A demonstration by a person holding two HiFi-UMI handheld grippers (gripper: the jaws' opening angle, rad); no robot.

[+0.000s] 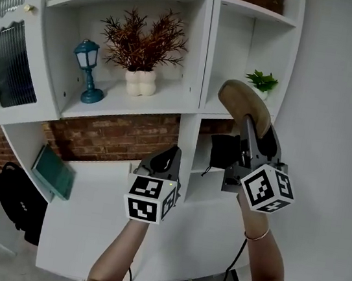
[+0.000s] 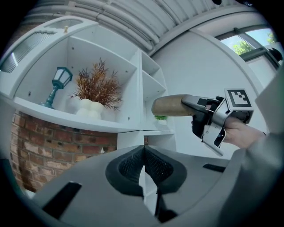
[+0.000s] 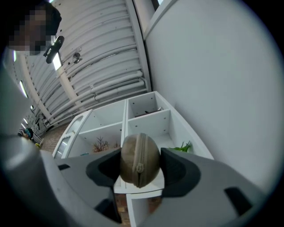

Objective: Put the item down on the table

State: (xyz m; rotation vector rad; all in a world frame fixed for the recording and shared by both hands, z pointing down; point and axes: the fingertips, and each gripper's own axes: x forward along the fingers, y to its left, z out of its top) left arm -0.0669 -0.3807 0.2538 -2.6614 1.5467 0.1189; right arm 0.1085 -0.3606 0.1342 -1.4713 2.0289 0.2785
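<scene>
Pouch (image 3: 140, 158) aloft in right gripper (image 3: 140, 167)

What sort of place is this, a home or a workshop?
Probably a mock living-room corner inside a larger hall: a white shelf unit holds a dried plant and a teal lantern, with brick below it, yet a corrugated metal roof with pipes runs overhead.

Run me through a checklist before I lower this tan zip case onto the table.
1. Grip: tan zip case clamped between the right gripper jaws: ok.
2. Left gripper shut, empty, away from the case: ok.
3. Bare white table beneath both grippers: ok.
4. Clearance between case and shelf unit: cannot tell.
5. Case low enough to release: not ok, it is up at shelf level.
</scene>
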